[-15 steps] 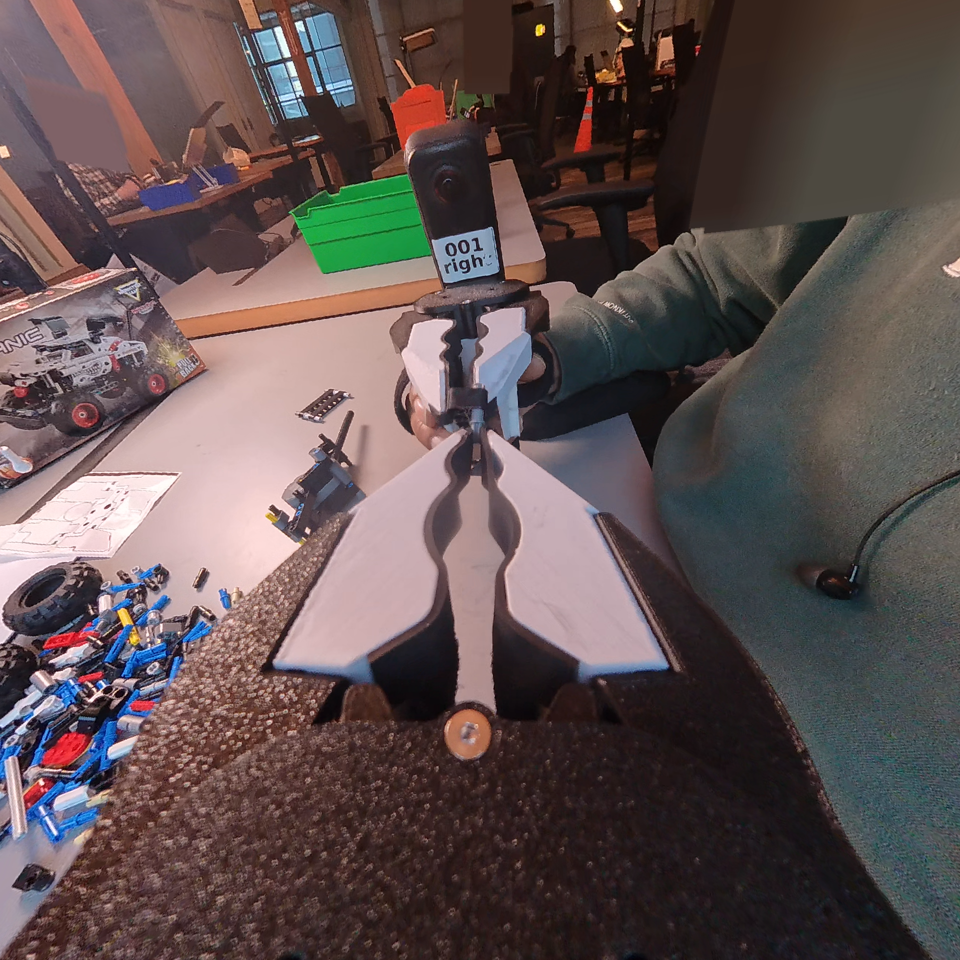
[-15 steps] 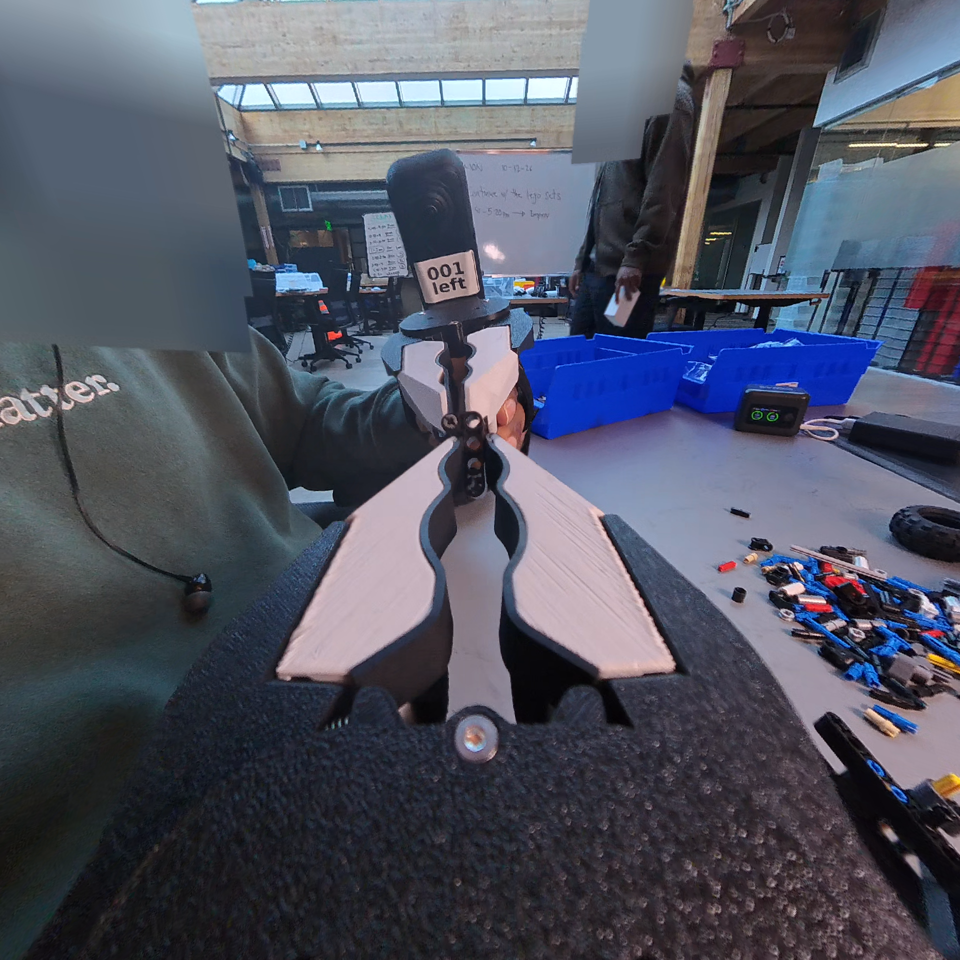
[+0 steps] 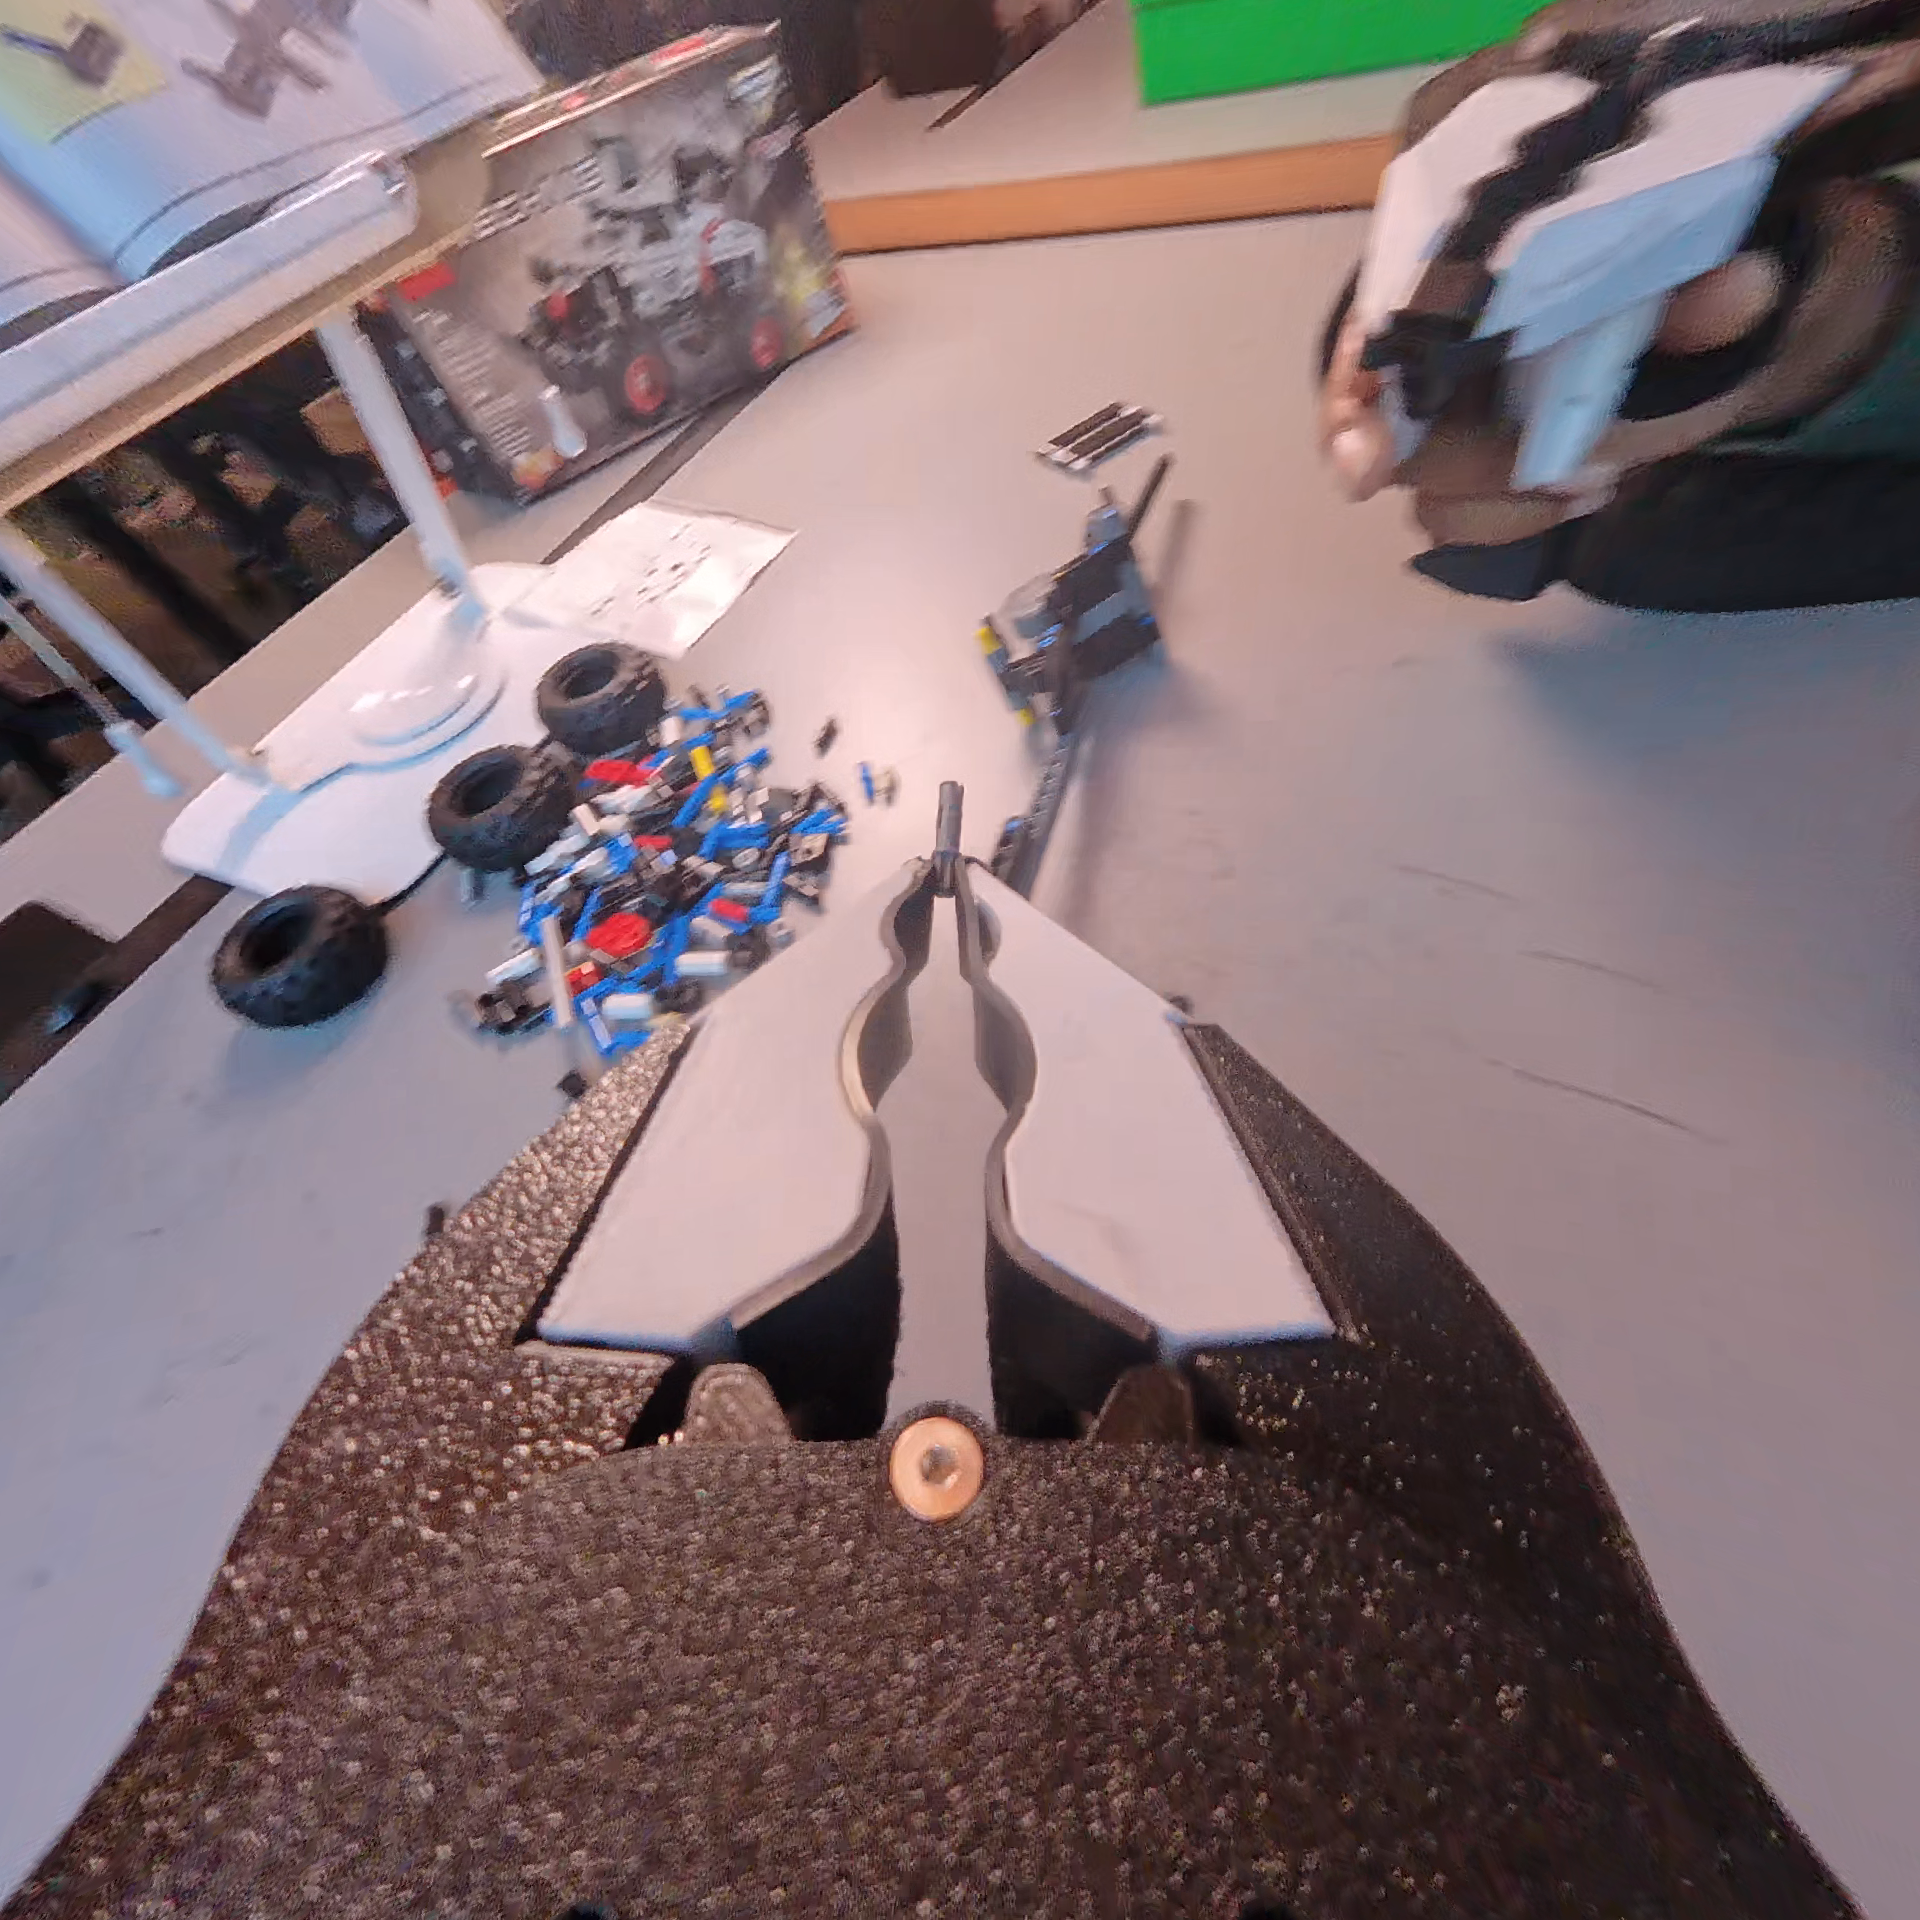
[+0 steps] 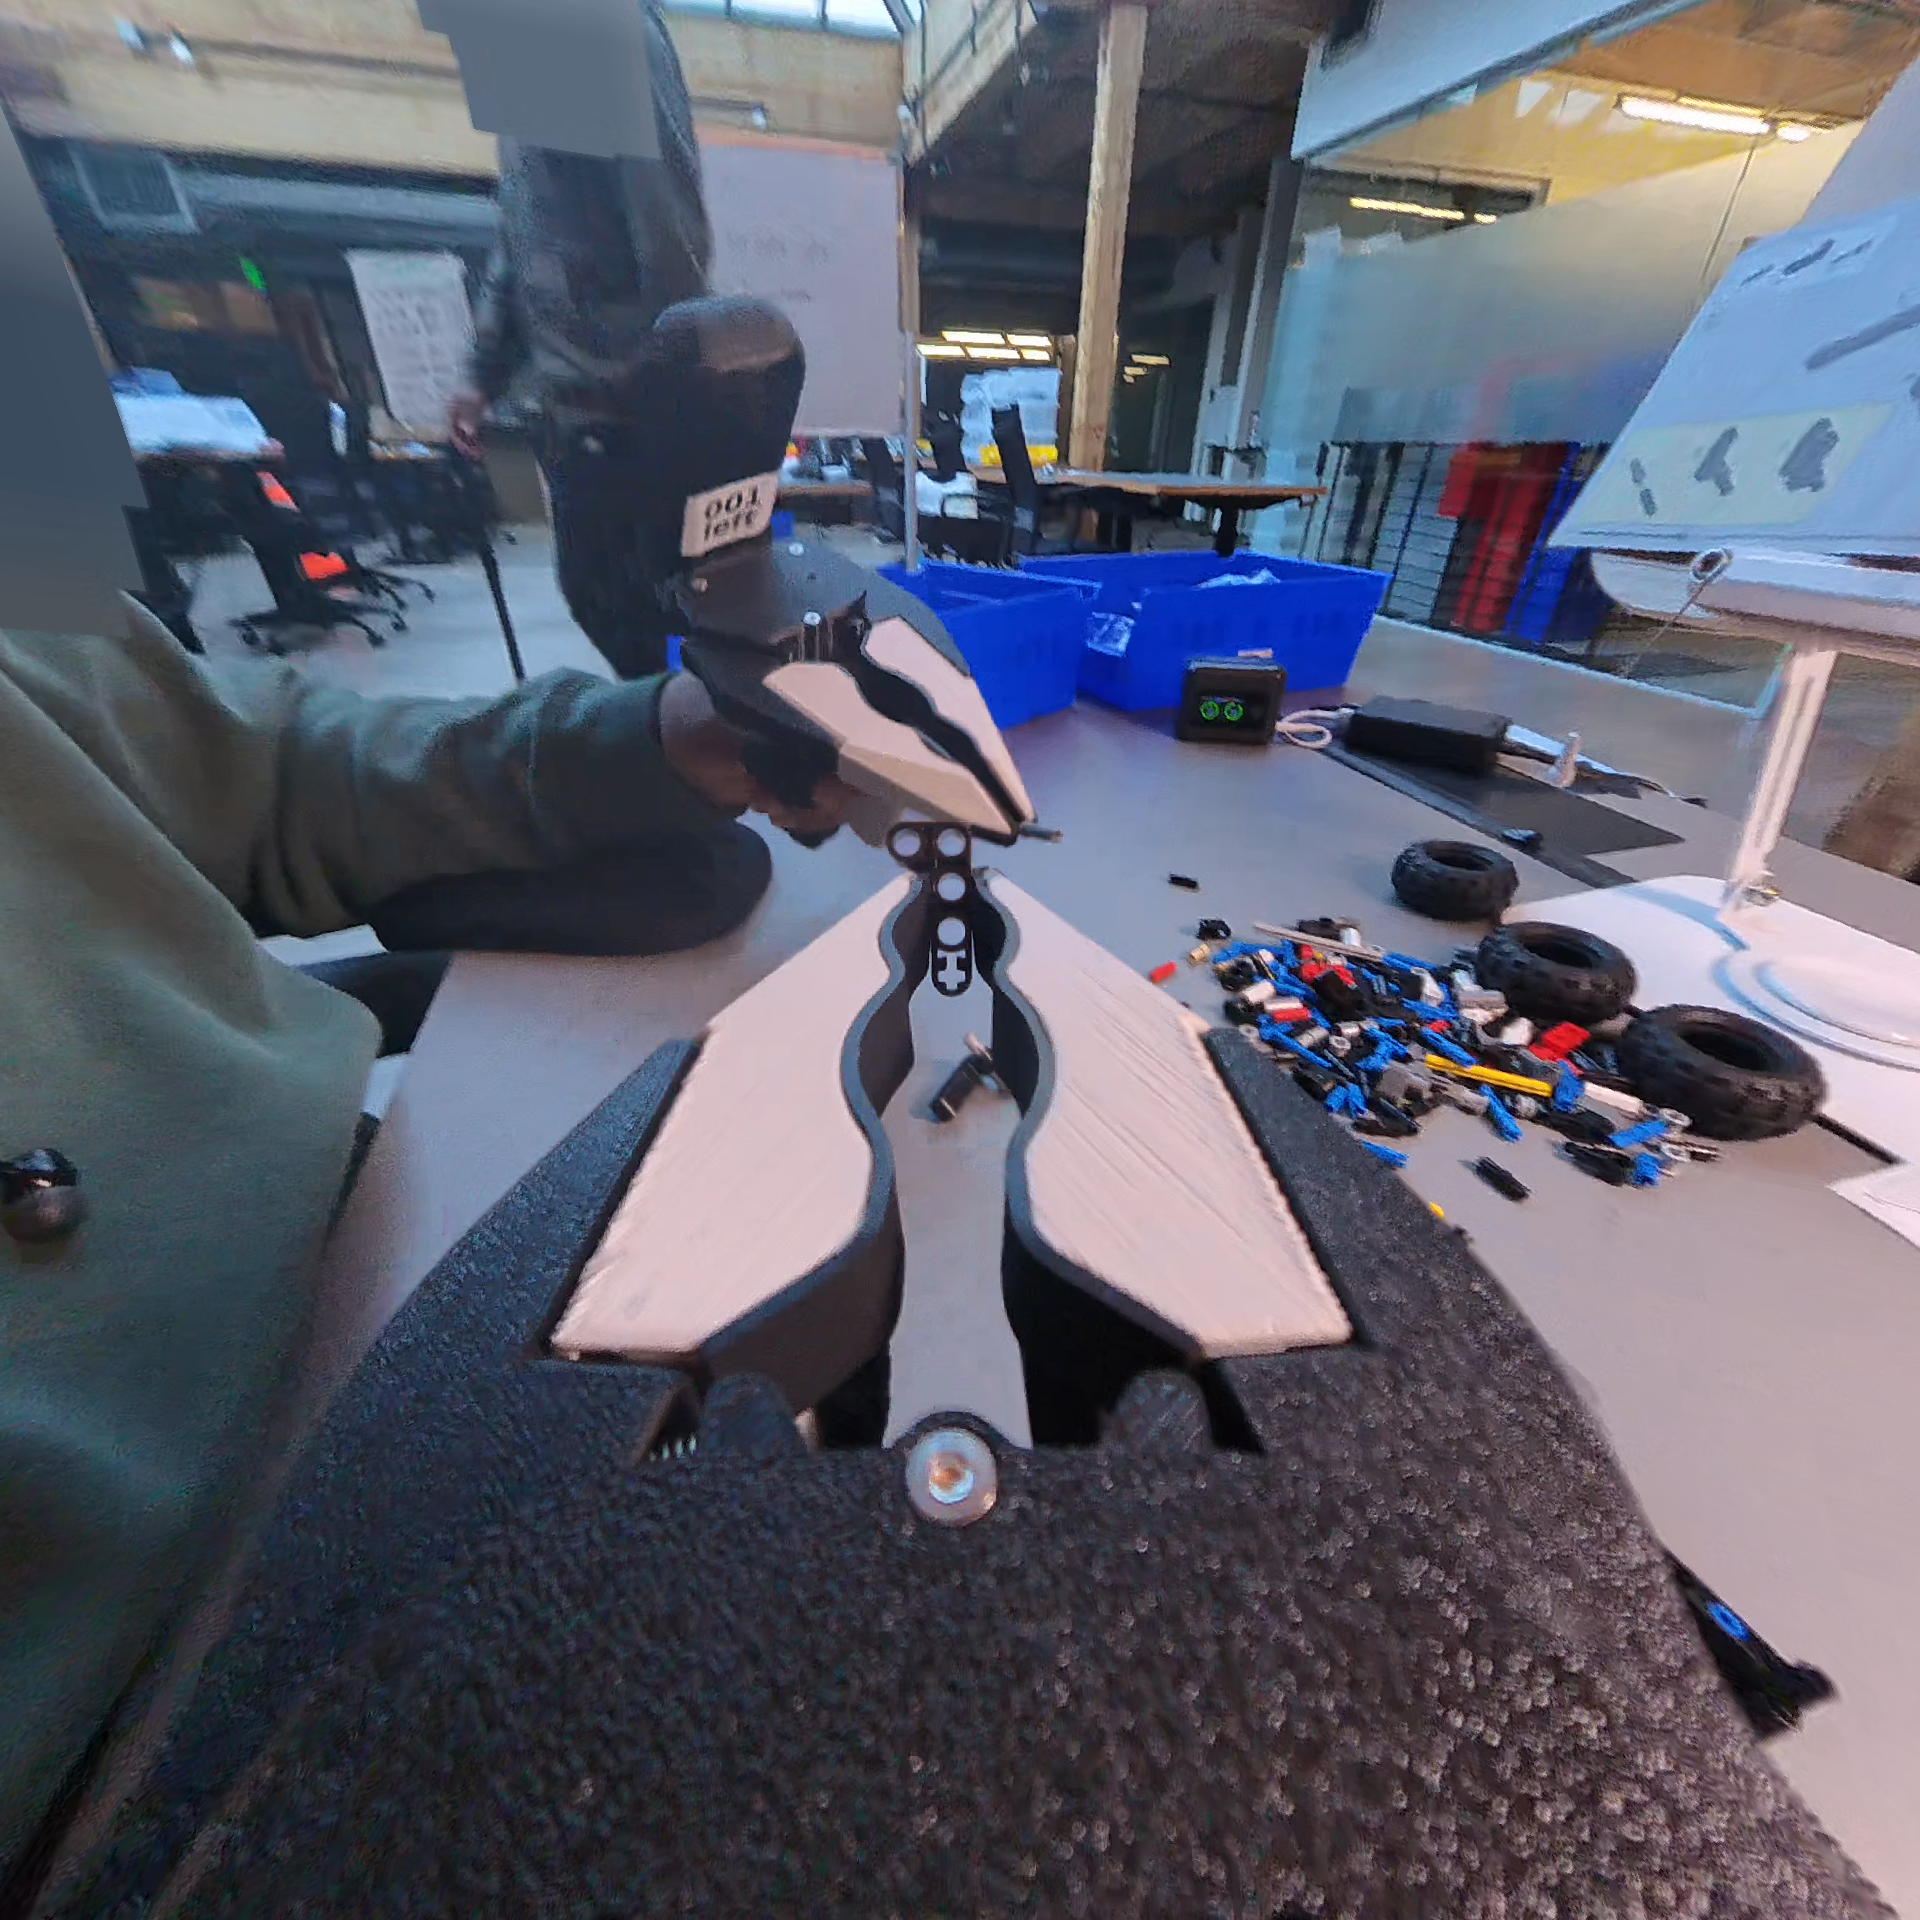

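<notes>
Left gripper [image 3: 943, 871]: I see my fingers closed on a small dark pin [image 3: 948, 821], which sticks out past the tips above the grey table [image 3: 1455, 935].
Right gripper [image 4: 951, 914]: my fingers are narrow and clamp a black beam with round holes [image 4: 943, 883], standing upright between the tips; its top end sticks out above them.
Between the two: in the right wrist view the left gripper [image 4: 1013, 826] hangs just behind the top of the beam; I cannot tell if the pin touches it.
Pile of parts [image 3: 675, 883]: blue, black, red and white pieces lie to the left of my left gripper, with three black tyres [image 3: 299, 956] beside them.
Half-built assembly [image 3: 1081, 623]: dark, on the table ahead of the left gripper, well apart from it.
Set box [image 3: 623, 301]: stands at the far edge, behind a white stand [image 3: 416, 665] with an open booklet.
Loose piece [image 4: 966, 1086]: a small dark part lies on the table under my right fingers.
</notes>
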Action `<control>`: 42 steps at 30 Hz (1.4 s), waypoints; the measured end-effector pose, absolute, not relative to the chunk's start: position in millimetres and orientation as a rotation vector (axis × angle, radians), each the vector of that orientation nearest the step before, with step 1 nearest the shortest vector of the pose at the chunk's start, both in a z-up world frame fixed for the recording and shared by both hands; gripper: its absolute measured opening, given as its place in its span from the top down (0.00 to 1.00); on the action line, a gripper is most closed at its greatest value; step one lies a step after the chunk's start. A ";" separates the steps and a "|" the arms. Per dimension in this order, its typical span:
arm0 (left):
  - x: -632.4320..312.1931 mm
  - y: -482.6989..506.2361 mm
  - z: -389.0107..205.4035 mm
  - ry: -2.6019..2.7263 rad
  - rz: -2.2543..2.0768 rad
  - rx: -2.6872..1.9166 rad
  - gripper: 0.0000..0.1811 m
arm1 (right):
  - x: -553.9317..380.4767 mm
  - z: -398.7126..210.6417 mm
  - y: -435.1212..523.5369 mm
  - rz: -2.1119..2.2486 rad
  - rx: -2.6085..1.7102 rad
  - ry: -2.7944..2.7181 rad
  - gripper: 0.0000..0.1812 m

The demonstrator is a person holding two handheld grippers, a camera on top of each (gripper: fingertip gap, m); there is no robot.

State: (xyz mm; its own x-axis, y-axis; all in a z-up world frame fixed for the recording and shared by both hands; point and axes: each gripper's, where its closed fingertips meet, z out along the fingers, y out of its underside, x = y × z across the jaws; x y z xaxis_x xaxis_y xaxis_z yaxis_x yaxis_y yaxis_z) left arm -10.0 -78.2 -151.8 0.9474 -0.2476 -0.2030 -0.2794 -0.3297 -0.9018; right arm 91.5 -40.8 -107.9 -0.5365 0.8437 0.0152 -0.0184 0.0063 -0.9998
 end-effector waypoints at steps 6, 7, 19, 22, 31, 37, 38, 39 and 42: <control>-72.5 -34.6 -199.0 0.257 0.220 -2.111 0.98 | 79.4 -136.1 -53.8 1.402 -0.855 -1.732 0.96; -78.8 -28.3 -208.0 0.250 0.238 -2.142 0.98 | 78.6 -139.7 -54.3 1.381 -0.853 -1.742 0.96; 22.3 -35.6 -142.6 0.236 -0.583 -1.846 0.79 | 77.1 -140.9 -45.8 1.083 -0.693 -1.697 0.97; 64.4 -52.3 -133.4 0.289 -0.819 -1.805 0.80 | 74.1 -145.5 -45.0 0.890 -0.595 -1.696 0.96; 83.2 -52.1 -146.6 0.317 -0.811 -1.889 0.96 | 70.5 -149.1 -46.6 0.695 -0.484 -1.684 0.97; 48.5 -58.6 -113.2 0.322 -0.448 -1.845 0.96 | 71.2 -136.0 -36.7 0.807 -0.618 -1.616 0.89; 27.0 -66.1 -96.2 0.275 -0.321 -1.817 0.96 | 72.3 -135.4 -32.9 0.841 -0.655 -1.613 0.88; 0.5 -78.2 -77.2 0.209 -0.181 -1.784 0.96 | 73.4 -134.6 -29.3 0.867 -0.686 -1.607 0.87; -108.8 -147.5 -31.5 -0.085 0.357 -1.710 0.96 | 73.9 -137.7 -25.9 0.913 -0.738 -1.622 0.87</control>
